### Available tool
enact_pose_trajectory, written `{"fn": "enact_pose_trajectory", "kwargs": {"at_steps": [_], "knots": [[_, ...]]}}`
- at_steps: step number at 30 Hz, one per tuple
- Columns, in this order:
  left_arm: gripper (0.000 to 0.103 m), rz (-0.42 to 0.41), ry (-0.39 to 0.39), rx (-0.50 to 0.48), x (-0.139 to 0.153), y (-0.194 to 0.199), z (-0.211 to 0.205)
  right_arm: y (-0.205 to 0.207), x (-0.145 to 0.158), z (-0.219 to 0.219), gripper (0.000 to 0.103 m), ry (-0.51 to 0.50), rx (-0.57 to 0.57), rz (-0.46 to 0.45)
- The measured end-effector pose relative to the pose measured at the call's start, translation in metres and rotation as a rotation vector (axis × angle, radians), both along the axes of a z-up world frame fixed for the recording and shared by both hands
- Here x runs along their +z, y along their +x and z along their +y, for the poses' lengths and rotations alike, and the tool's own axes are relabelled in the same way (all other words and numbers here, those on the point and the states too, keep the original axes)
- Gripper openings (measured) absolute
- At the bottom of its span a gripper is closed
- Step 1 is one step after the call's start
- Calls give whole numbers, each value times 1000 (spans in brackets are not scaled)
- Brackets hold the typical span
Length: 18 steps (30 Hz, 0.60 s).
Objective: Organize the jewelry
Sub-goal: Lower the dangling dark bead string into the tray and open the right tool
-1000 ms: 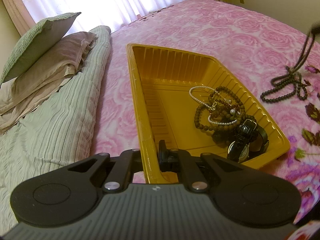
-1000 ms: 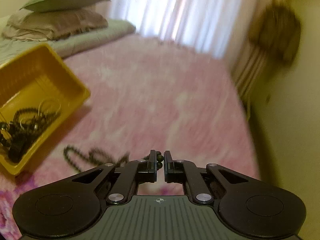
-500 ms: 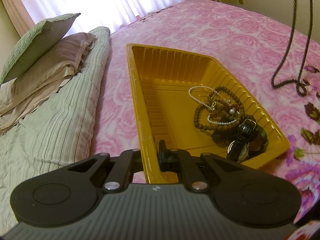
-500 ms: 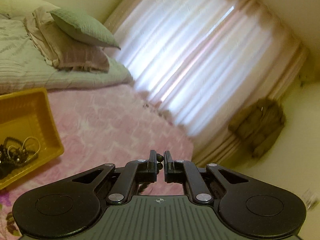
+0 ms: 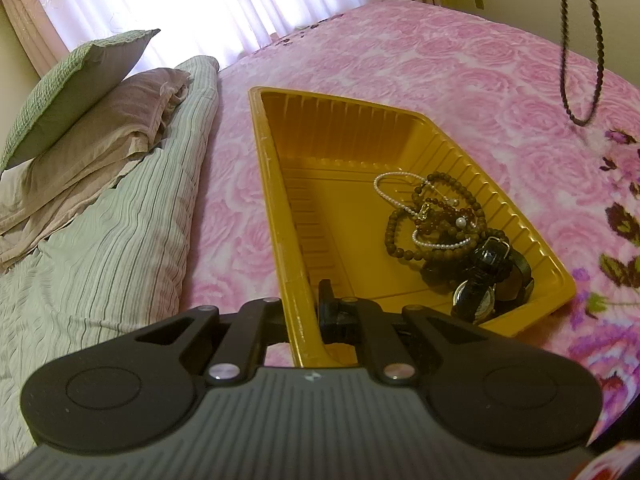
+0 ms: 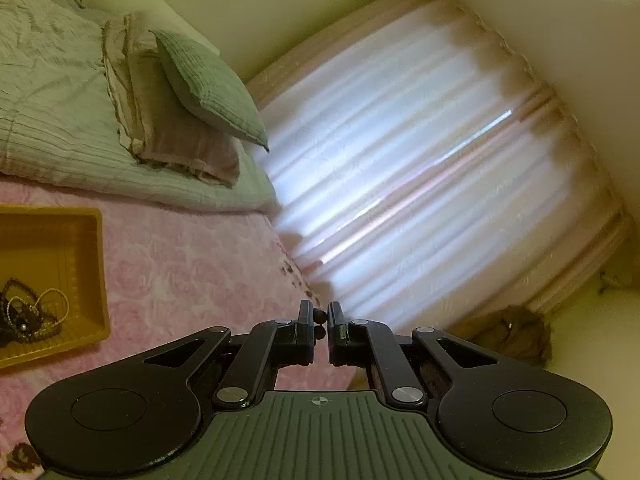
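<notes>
A yellow plastic tray (image 5: 280,184) lies on the pink rose bedspread. My left gripper (image 5: 304,312) is shut on the tray's near rim. In the tray's right end sit brown bead strings (image 5: 436,224), a pearl strand (image 5: 394,194) and dark watches (image 5: 486,276). A long dark bead necklace (image 5: 580,52) hangs in the air at the upper right, clear of the bed. My right gripper (image 6: 320,322) is shut on that necklace; two of its beads (image 6: 320,313) show between the pads. The tray (image 6: 96,272) sits at that view's left edge.
A striped green quilt (image 5: 112,248) lies left of the tray, with a mauve pillow (image 5: 100,120) and a green cushion (image 5: 80,76) stacked on it. White curtains (image 6: 420,200) cover the window beyond the bed. Bare bedspread (image 5: 460,80) stretches right of the tray.
The right gripper rose and rolled, lifting the dark bead necklace off the bedspread until it hangs free. The left gripper and the tray stayed still.
</notes>
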<state>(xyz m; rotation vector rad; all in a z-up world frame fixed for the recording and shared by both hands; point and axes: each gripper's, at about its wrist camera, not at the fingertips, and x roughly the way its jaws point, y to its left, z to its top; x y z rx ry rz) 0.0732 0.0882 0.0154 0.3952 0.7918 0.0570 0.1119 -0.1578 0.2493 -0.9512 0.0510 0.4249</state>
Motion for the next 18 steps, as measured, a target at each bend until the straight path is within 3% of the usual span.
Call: {"fn": "enact_pose_trajectory", "kwargs": {"at_steps": [12, 18], "knots": [[7, -1, -13, 0, 0, -1, 2, -5, 33, 60, 6, 62, 170, -11], [7, -4, -23, 4, 0, -3, 3, 2, 21, 98, 6, 32, 251, 49]]}}
